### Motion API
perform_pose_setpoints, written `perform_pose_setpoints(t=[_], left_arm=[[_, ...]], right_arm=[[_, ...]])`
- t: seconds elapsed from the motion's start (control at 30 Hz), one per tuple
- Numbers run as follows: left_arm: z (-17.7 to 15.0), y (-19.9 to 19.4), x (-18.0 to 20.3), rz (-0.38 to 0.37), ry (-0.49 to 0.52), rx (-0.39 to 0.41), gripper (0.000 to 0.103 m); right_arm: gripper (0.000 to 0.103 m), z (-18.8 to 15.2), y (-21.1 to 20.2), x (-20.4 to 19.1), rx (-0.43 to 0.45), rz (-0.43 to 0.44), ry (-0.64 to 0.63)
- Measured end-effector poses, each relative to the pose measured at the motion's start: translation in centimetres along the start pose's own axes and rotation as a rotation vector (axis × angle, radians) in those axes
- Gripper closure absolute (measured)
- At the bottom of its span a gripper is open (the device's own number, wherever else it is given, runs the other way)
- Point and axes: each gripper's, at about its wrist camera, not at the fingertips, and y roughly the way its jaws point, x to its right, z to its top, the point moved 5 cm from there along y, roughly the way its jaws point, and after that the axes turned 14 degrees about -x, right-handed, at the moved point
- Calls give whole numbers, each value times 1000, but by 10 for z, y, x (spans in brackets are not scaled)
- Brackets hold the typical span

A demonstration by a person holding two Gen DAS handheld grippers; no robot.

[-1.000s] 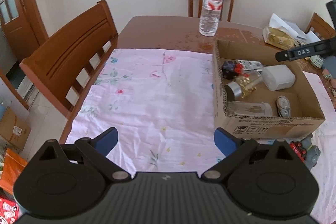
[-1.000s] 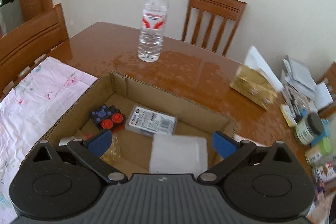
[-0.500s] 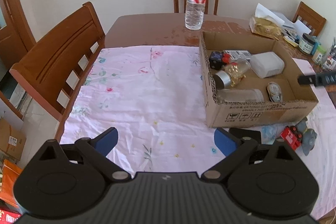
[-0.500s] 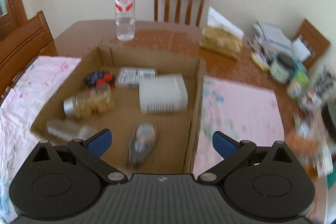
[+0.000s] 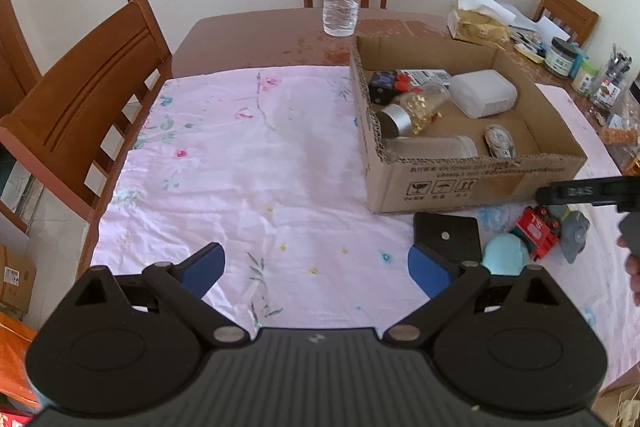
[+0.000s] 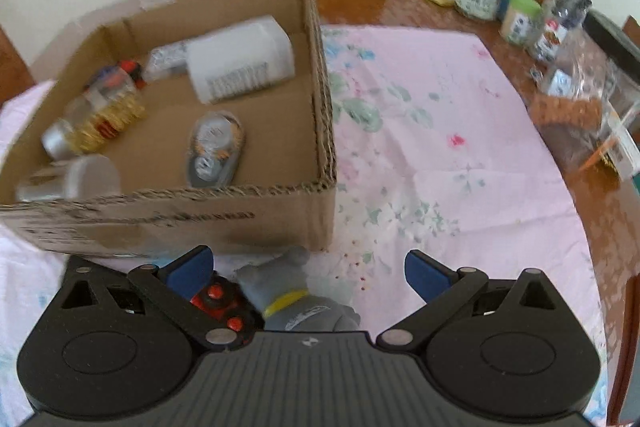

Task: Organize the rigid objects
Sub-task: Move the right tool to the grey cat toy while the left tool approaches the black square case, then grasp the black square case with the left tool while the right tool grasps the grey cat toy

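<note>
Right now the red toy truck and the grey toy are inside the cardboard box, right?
No. The red toy truck and the grey toy lie outside the cardboard box, on the pink cloth in front of it. The left wrist view shows this.

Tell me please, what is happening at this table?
A person with two handheld grippers is sorting objects into a cardboard box. Both the left gripper and the right gripper are open and empty. The right one hovers over a grey toy and a red toy vehicle outside the box.
</note>
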Motion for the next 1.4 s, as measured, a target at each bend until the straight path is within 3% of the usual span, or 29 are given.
perform_pose_setpoints(t=[0.17, 0.47, 0.73, 0.93, 1.4], left_arm=[[-3, 3, 3, -8, 14, -15, 5], [4, 8, 17, -39, 69, -16, 5], [11, 14, 36, -67, 144, -18, 5], [12, 24, 48, -97, 193, -32, 5], [28, 64, 79, -152, 225, -70, 5]], right_arm=[[0, -2, 5, 10, 0, -33, 76], [0, -29, -13, 27, -14, 26, 103], [0, -65, -17, 31, -73, 43, 68], [0, -90, -13, 28, -48, 5, -4], [0, -98, -4, 24, -7, 4, -110]])
